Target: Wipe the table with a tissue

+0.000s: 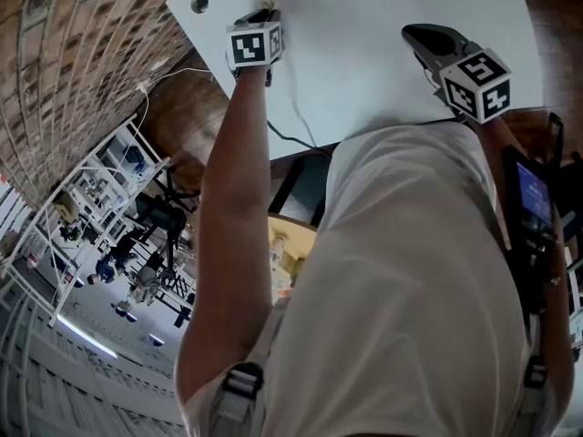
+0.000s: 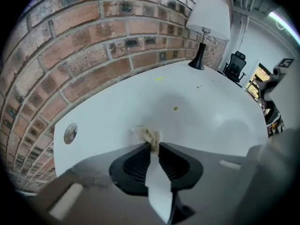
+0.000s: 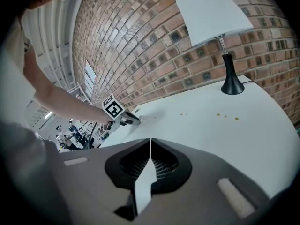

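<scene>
A small crumpled, yellowish-stained tissue (image 2: 149, 136) is pinched at the tips of my left gripper (image 2: 153, 146), which points steeply down and holds it on the white table (image 2: 201, 121). In the head view the left gripper (image 1: 263, 15) is near the table's far left part, under its marker cube. Small yellow spots (image 2: 175, 108) lie on the table beyond the tissue. My right gripper (image 3: 150, 142) hovers over the table's right side with its jaws together and nothing between them. It also appears in the head view (image 1: 426, 40). From the right gripper view, the left gripper (image 3: 127, 118) is at the far left.
A white-shaded lamp on a black base (image 2: 202, 41) stands at the table's far end by the brick wall (image 2: 93, 41). A round cable hole (image 2: 70, 133) sits near the table's left corner. A cable (image 1: 296, 116) runs across the table towards me. Office chairs and shelves stand beyond the table.
</scene>
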Tool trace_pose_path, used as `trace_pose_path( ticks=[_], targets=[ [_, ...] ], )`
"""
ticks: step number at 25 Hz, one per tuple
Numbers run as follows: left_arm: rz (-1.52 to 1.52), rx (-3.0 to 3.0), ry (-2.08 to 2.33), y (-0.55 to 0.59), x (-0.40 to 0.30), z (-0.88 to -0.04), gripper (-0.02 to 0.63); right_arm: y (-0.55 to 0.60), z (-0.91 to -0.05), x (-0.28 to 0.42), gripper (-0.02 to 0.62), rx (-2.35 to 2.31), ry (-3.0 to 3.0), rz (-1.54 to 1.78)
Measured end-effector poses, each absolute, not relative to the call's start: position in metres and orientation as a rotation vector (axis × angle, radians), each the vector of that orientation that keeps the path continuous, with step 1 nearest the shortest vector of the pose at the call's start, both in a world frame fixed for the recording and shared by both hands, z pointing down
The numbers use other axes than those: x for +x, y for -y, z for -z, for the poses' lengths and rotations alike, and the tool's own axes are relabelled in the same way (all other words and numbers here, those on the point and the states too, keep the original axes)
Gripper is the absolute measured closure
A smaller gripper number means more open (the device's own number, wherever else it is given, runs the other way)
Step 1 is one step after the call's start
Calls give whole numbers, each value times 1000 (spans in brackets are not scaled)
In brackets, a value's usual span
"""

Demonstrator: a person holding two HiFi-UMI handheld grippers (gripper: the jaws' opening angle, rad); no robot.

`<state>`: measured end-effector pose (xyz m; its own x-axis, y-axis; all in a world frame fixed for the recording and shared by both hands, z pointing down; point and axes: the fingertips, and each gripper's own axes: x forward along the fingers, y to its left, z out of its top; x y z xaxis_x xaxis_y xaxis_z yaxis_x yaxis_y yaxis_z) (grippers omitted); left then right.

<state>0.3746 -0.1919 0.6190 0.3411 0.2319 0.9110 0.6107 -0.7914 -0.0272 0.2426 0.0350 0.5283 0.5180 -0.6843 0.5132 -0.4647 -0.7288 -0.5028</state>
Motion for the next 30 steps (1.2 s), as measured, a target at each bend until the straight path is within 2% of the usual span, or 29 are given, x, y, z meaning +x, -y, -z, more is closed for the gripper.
trace_pose_path(
  ticks=[9, 18, 26, 30],
  targets=[
    [1366, -2285, 783, 169, 338, -616, 538, -40, -525, 240, 581, -2464, -954, 1024],
    [1488, -2503, 377, 282, 337, -618, 535, -44, -524, 233, 581, -2466, -952, 1035],
    [1436, -2452, 383, 240, 352, -614, 541, -49, -522, 222, 581, -2457, -921, 1025],
    [1464, -2463, 409, 221, 338, -625, 541, -64, -518, 218, 581, -2475, -882, 1059]
  ],
)
